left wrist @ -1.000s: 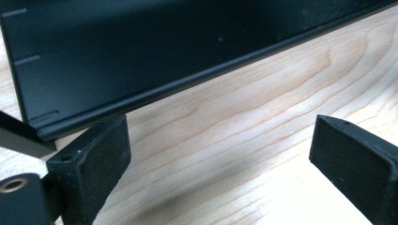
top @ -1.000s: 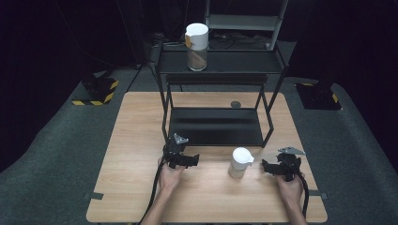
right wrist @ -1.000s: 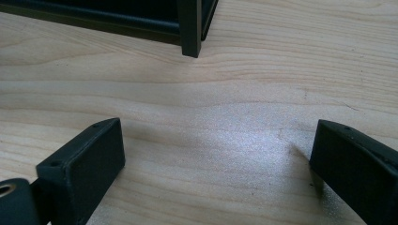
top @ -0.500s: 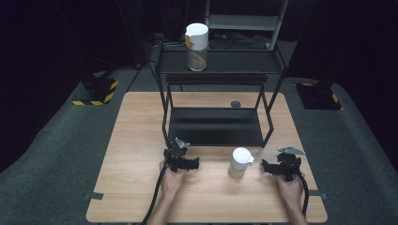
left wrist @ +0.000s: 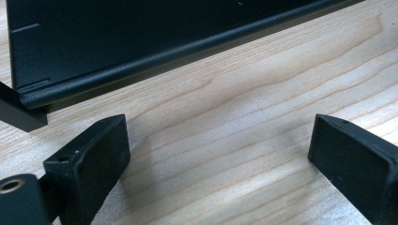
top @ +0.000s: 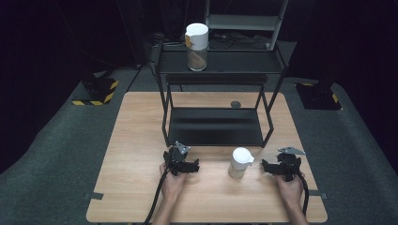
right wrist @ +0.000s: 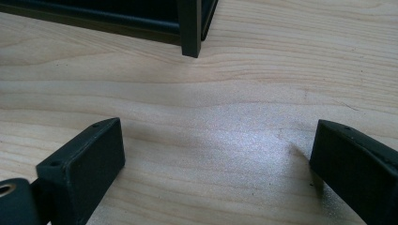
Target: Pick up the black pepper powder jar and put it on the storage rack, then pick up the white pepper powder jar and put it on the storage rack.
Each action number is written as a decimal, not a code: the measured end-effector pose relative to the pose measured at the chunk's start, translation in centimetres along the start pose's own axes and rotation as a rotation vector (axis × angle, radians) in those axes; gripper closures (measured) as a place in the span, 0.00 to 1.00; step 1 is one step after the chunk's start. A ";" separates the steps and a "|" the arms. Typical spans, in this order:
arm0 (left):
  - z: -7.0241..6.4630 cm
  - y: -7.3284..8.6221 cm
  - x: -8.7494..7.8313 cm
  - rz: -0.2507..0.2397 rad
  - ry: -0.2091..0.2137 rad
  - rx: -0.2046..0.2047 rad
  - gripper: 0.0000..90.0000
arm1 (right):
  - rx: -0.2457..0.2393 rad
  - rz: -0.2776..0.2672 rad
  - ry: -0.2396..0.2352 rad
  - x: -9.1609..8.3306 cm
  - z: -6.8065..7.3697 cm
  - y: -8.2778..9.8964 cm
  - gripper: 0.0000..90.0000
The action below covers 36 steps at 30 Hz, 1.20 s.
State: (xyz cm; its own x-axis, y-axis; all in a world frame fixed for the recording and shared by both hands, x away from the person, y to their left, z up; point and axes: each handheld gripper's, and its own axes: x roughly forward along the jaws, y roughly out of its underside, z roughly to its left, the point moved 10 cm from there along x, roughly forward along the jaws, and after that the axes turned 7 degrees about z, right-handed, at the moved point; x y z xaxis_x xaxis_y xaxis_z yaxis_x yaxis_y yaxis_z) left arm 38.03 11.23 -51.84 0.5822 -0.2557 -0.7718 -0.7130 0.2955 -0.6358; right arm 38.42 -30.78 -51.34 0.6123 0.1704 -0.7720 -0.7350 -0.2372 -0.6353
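A: How far along would you put it?

B: Barely started, I'd judge. The jar [top: 240, 162] nearest the grippers stands upright on the worktop [top: 136, 140], in front of the black rack [top: 216, 126], untouched.

A: And the grippers?

B: Both are released. The left gripper [top: 193, 166] sits at about nine o'clock from the jar, a little apart from it; in the left gripper view [left wrist: 220, 164] its jaws stand wide with only bare wood between them. The right gripper [top: 265, 167] is at three o'clock, just beside the jar, and the right gripper view [right wrist: 216, 164] likewise has spread jaws over bare wood, with one rack leg ahead.

A: So what's done?

B: Possibly one placing: a second jar [top: 197, 47] already stands on the rack's top shelf, toward its ten o'clock corner. Whether that counts as finished work is a guess on my part.

A: What's left?

B: Taking hold of the near jar and, as I read it, carrying it to the rack. The lower shelf is bare.

A: What's inside the jars?

B: Both have white lids on (the upper one carries a small tan tag at its lid's edge). The upper one looks clear-walled with something brownish inside; at this distance I can't say what. The near one's contents I can't make out.

A: Anything else on the worktop?

B: A small dark disc [top: 235, 104] behind the rack, at twelve o'clock.
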 end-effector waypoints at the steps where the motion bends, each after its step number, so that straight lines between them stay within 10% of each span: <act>1: 0.0 0.0 0.0 0.000 0.000 0.000 0.06 | 0.000 0.000 0.000 0.0 0.0 0.0 0.03; 14: 0.0 0.0 0.0 -0.001 0.001 -0.002 0.06 | 0.016 0.010 0.010 -0.1 0.3 0.0 0.03; 36: 0.0 0.0 0.0 0.000 0.001 -0.001 0.06 | -0.227 -0.010 -0.280 -2.6 3.8 0.7 0.06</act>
State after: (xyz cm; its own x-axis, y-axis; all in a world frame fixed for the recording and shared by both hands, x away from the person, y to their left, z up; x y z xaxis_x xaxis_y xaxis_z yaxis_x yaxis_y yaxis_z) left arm 38.02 11.23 -51.85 0.5822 -0.2563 -0.7716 -0.7134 0.2942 -0.6361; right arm 35.25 -27.76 -49.86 0.4923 0.4219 -0.7613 -0.6269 -0.4349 -0.6464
